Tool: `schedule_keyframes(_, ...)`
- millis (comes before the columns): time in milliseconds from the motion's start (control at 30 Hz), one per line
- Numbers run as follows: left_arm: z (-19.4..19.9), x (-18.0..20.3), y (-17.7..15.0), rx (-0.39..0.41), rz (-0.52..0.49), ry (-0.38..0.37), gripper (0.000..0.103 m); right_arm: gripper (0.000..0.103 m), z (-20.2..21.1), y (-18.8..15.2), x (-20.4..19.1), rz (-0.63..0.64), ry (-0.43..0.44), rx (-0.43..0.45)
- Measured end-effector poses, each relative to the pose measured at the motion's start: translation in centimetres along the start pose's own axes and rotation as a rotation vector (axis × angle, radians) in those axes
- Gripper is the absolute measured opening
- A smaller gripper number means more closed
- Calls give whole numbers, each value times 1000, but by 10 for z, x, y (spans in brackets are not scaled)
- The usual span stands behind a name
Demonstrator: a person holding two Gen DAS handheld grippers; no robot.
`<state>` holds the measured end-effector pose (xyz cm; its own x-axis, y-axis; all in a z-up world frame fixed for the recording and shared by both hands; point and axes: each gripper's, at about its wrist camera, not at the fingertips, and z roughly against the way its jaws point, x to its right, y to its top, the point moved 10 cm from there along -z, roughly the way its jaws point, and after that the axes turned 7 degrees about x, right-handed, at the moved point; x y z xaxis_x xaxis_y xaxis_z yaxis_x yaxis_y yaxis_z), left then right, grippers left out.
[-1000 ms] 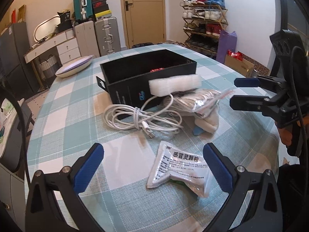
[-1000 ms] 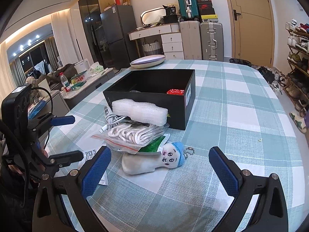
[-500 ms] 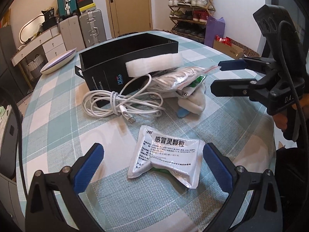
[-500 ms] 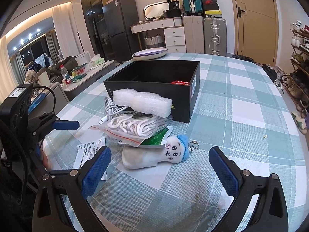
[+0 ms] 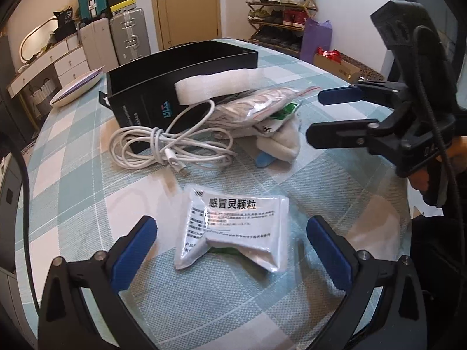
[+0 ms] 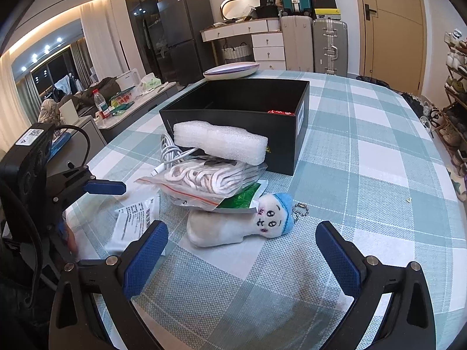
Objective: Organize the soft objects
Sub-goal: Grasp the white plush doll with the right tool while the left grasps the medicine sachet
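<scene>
A black open box (image 6: 248, 116) stands on the checked table; it also shows in the left wrist view (image 5: 163, 87). In front of it lie a white foam block (image 6: 221, 143), a clear bag of white cord (image 6: 210, 180), a green packet (image 6: 239, 201) and a plush doll with a blue cap (image 6: 242, 224). A coiled white cable (image 5: 163, 145) lies beside the box. A white medicine sachet (image 5: 233, 227) lies just ahead of my open, empty left gripper (image 5: 232, 248). My right gripper (image 6: 242, 250) is open and empty, just short of the doll.
A white oval dish (image 6: 230, 70) sits at the table's far edge. Something red (image 6: 280, 112) lies inside the box. Suitcases (image 6: 315, 43), drawers and a fridge stand behind the table. A shoe rack (image 5: 280, 8) stands by the wall.
My left gripper has moved in toward the sachet, which now lies between its fingers' line. My right gripper has moved closer to the doll. Both stay open.
</scene>
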<state>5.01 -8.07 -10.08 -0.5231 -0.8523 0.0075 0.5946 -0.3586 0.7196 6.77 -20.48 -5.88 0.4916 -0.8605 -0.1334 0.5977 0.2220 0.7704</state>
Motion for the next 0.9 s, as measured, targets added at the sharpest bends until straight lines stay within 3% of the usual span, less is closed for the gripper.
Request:
schedule_keyframes(133,-9,-5,-7,-36,-1,39,103,103,-6,-5,0,4,-10,-28)
schedule_keyframes(433,-11,-15,-7,-33,70,29,100,103,-24,-11,-1,42,-31,-103)
schedule_keyframes(600,-8,-19,-2,-11,79,31,76,103,-32,-8,-3,64,-29,-115)
schedule_keyframes(900,-7,-23,2,22,92,40,58,103,-44,-7,-6,91,-35,-135)
